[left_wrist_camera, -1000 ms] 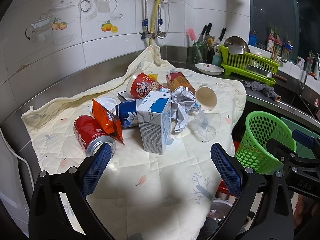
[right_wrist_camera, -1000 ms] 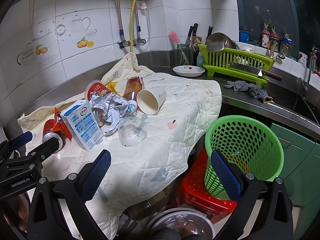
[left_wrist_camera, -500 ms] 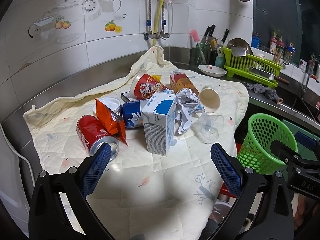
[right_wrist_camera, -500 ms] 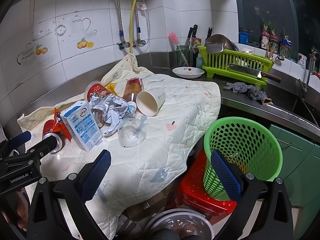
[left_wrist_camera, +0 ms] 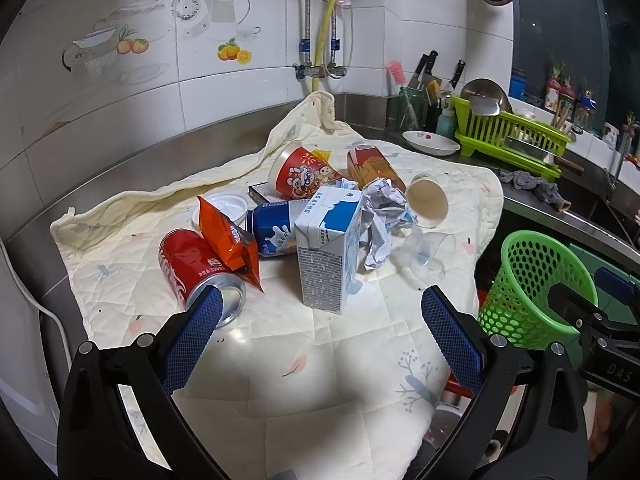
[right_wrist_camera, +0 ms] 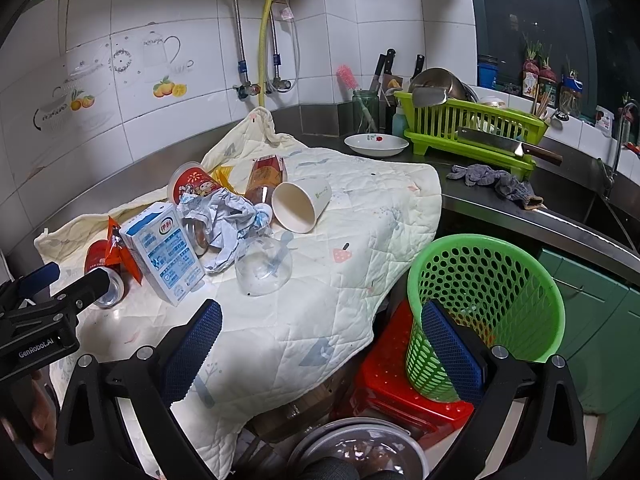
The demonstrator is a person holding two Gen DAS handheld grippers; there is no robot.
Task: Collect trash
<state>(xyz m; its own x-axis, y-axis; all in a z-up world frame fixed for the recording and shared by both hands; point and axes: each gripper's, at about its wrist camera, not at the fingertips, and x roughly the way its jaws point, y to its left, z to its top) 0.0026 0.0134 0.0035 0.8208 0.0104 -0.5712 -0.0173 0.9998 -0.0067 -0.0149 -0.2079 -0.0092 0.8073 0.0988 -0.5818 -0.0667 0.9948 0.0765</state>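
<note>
Trash [left_wrist_camera: 320,236] lies ahead; left tongs [left_wrist_camera: 320,328] and right tongs [right_wrist_camera: 320,340] hover wide, empty.

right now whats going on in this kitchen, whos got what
A person holds a two-finger gripper in each hand to collect trash. Both the left gripper and the right gripper are open and empty. The litter lies in a pile on the quilted cloth: a milk carton, a red can, crumpled paper, a paper cup and a clear cup. The green basket stands on a red stool beside the counter; I see no trash in it.
</note>
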